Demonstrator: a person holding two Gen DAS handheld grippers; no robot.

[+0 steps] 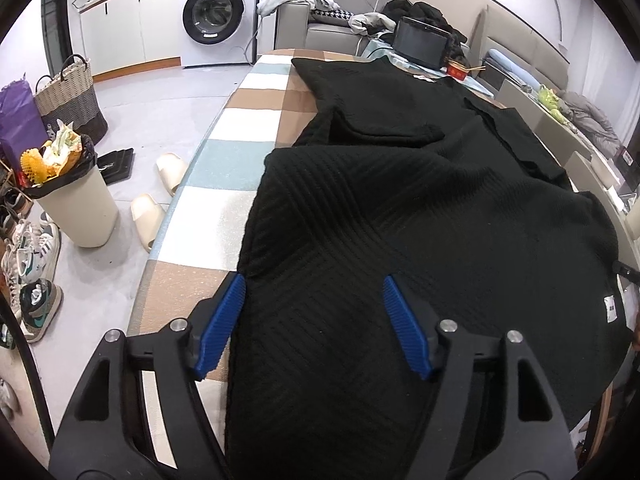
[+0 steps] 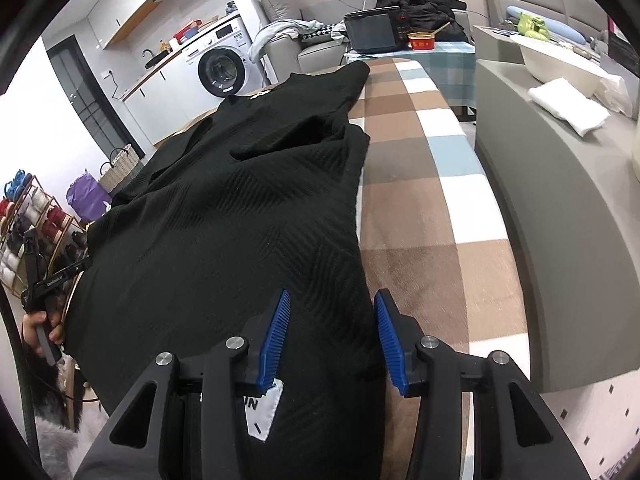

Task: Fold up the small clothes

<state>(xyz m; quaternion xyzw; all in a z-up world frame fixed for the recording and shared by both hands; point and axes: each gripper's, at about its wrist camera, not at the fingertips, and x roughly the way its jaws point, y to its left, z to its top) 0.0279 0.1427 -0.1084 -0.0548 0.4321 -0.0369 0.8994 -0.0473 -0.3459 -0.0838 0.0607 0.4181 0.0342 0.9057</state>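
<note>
Your black knit garment (image 1: 400, 220) lies spread lengthwise on the checked tablecloth (image 1: 224, 168), one sleeve folded across its upper part. Your left gripper (image 1: 314, 320) straddles the garment's left edge, jaws apart, gripping nothing. Your right gripper (image 2: 332, 336) straddles its right edge near the white label (image 2: 264, 412), jaws likewise apart.

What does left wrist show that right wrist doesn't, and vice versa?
Left wrist only: full bin, cream slippers, sneakers on the floor.

Right wrist only: grey bench beside the table with a folded white cloth, shoe rack, the hand holding the left gripper, garment's white label.

Both: black knit garment on the checked tablecloth, washing machine, dark screen, red bowl, woven basket.
</note>
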